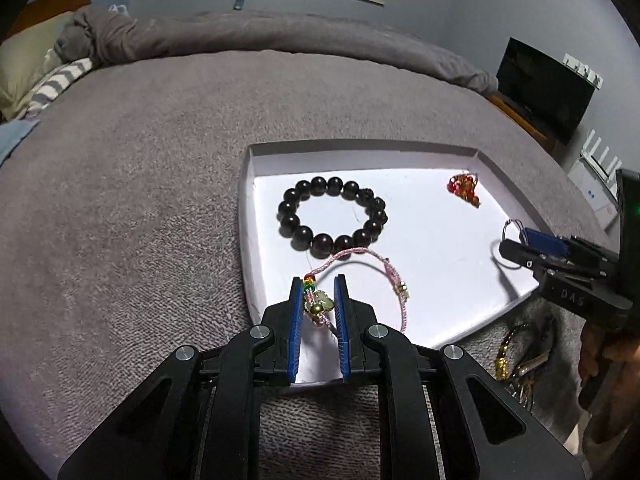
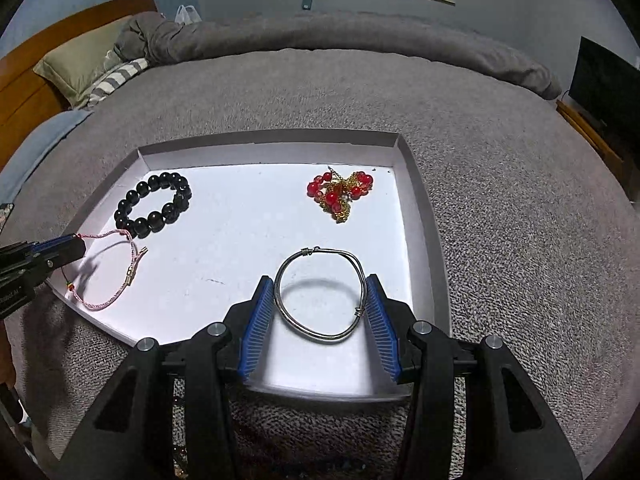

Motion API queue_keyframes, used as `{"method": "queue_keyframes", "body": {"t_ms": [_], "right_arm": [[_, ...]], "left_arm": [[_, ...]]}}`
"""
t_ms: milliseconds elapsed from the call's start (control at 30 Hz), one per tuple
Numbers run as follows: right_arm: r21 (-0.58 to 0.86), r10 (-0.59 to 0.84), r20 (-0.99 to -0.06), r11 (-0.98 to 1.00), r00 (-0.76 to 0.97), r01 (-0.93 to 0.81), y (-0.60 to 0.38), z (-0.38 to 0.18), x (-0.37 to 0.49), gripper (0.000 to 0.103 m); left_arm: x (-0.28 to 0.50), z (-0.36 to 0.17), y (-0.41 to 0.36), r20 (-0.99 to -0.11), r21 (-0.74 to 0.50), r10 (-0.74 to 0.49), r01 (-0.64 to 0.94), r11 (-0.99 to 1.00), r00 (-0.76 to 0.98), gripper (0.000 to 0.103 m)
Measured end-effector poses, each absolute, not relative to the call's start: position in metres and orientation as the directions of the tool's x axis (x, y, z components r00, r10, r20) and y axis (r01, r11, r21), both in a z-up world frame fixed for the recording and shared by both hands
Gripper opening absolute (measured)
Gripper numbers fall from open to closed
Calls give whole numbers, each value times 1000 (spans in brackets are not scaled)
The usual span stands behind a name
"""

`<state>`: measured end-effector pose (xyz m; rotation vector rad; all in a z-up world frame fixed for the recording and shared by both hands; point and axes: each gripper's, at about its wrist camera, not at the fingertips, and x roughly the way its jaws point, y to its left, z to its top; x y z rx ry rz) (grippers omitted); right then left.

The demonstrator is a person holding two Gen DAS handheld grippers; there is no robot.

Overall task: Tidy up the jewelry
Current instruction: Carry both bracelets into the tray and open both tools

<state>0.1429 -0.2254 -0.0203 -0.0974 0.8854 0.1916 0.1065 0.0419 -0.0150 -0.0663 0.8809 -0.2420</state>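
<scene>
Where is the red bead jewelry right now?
The red bead jewelry lies in a heap in the white tray's far right corner in the right wrist view, across from the black bead bracelet and beyond the silver bangle.

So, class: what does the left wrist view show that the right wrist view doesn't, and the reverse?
Only the left wrist view: loose gold jewelry on the blanket beside the tray, and the charm between the left gripper's pads. Only the right wrist view: the whole wire bangle between the right gripper's pads. Both: white tray, black bead bracelet, red bead piece, pink cord bracelet.
</scene>
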Motion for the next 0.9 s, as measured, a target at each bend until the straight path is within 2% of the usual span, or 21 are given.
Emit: {"method": "queue_keyframes", "body": {"t_ms": [467,900], "right_arm": [[-30,106,-783,978,613,-207,-223,-24,147,47],[-43,95,-813,974,574,-222,-219,-24,151,47]], "left_arm": [[108,-19,37,-762,-118,-218,200,973,610,16],[110,-25,32,-775,-34,-147,192,981,614,18]]}}
